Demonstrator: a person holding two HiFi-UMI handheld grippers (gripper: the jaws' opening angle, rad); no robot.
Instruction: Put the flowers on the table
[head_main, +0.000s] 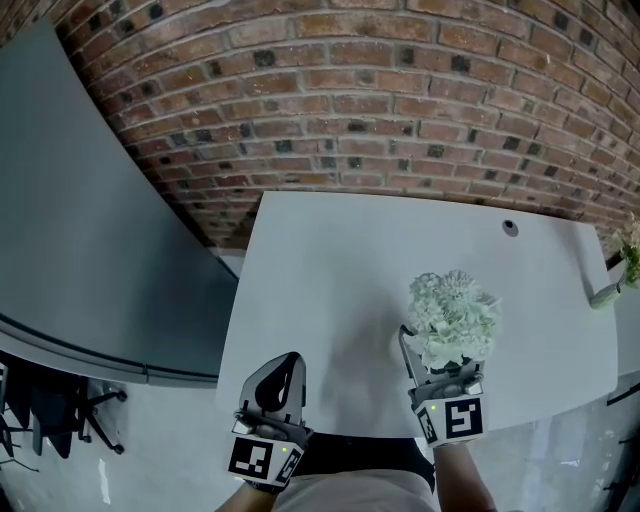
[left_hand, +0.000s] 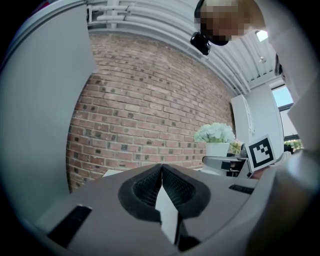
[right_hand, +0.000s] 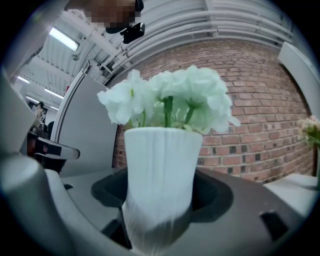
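Note:
A bunch of pale white-green flowers (head_main: 455, 312) stands in a white ribbed vase (right_hand: 159, 175). My right gripper (head_main: 440, 368) is shut on the vase, over the near right part of the white table (head_main: 340, 260). In the right gripper view the vase fills the gap between the jaws, with the flowers (right_hand: 170, 100) above it. I cannot tell whether the vase's base touches the table. My left gripper (head_main: 284, 365) hangs at the table's near edge, shut with nothing in it; its pads (left_hand: 172, 187) meet. From the left gripper view the vase (left_hand: 217, 148) shows to the right.
A brick wall (head_main: 380, 100) rises behind the table. A grey curved partition (head_main: 80, 220) runs along the left. A small round hole (head_main: 510, 228) is at the table's far right. Another flower stem (head_main: 628, 258) sits at the right edge. A dark chair (head_main: 60, 410) is at lower left.

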